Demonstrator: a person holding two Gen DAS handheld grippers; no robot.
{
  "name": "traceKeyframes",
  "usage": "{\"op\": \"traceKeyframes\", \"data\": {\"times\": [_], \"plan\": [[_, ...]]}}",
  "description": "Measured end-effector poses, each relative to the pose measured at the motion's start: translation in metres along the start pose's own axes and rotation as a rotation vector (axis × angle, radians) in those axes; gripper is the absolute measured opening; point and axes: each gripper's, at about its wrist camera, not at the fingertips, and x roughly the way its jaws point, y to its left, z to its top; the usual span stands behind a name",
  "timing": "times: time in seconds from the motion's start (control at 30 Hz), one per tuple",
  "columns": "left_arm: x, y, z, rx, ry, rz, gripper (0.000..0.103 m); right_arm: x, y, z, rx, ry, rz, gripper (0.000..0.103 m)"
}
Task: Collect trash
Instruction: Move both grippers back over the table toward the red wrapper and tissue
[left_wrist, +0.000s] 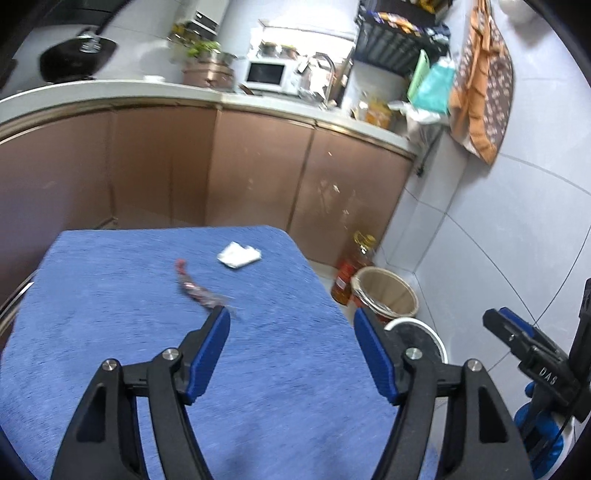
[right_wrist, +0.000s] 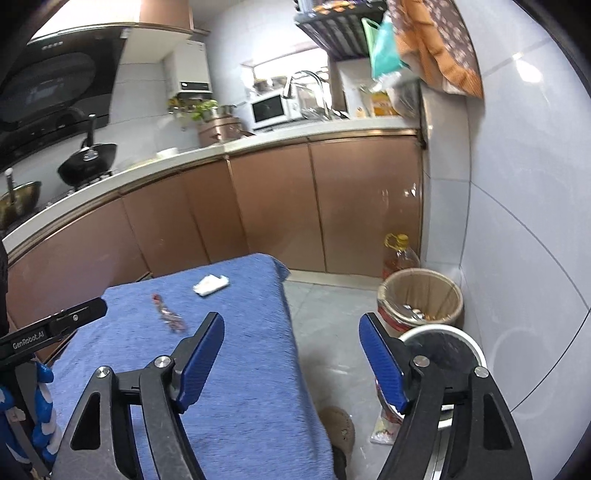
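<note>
Trash on a blue terry-cloth-covered tabletop (left_wrist: 110, 350) in a narrow kitchen: a crumpled white paper tissue (left_wrist: 239, 254) lies near the far edge, towards the far right corner, and a twisted red-and-silver foil wrapper (left_wrist: 197, 290) lies nearer the middle, apart from it. Both await collection. The left gripper (left_wrist: 291, 325) is held over the near half of the cloth with its blue-padded jaws spread wide and nothing between them, a stance suited to reaching for a piece. The right gripper (right_wrist: 291, 332) is likewise released and empty, hanging past the right edge above the floor. Beside that edge, on the grey floor against the white tiled wall, stand a beige round waste bin (right_wrist: 421, 295) holding scraps and a white-rimmed, dark-lined bin (right_wrist: 443, 347), placed within easy reach for drops. Another flat wrapper (right_wrist: 384, 428) lies on the floor. Copper-coloured cabinets (right_wrist: 277, 206) run behind.
</note>
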Motion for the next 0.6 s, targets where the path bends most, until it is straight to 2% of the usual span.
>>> {"op": "traceKeyframes", "data": {"times": [0.3,0.6], "plan": [[-0.072,0.041,-0.008,-0.04,-0.138,0.068,0.068,-0.031,0.035,0.009,-0.057,-0.058,0.04,0.078],[-0.108,0.061,-0.012,-0.059,-0.171,0.13,0.068,-0.045,0.052,0.012,-0.101,-0.081,0.08,0.078]]}}
